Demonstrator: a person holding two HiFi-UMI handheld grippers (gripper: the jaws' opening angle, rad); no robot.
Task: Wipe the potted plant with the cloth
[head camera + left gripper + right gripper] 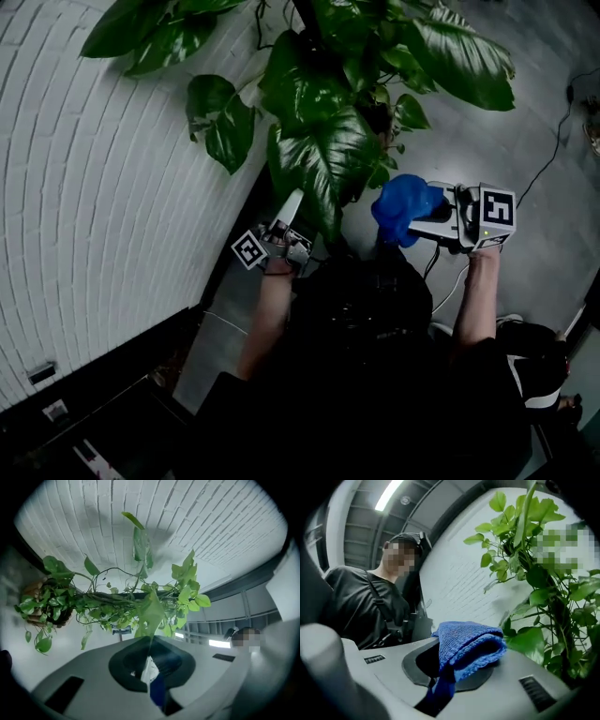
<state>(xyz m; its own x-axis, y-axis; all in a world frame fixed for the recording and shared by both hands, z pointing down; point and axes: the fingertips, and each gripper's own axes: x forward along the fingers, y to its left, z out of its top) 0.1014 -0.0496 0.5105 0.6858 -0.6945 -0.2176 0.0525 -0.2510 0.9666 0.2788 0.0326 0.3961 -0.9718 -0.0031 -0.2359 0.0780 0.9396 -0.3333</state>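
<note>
Leaf pinned, cloth up, the wipe comes next!
My left claw (150,670) is clamped on a leaf (151,613) tip of the potted plant (356,94). My right claw (443,681) grips the blue cloth (468,646) just beside the plant. Next, I reckon: cloth onto that leaf, gently. White brick wall (94,187) behind the plant, grey floor (525,150) beneath.

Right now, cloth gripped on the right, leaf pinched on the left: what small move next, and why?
Probably swing the right hand-held gripper with its blue cloth left onto the big leaf. The left hand-held gripper holds that leaf by its tip, and the cloth hangs beside it, apparently not touching yet.
</note>
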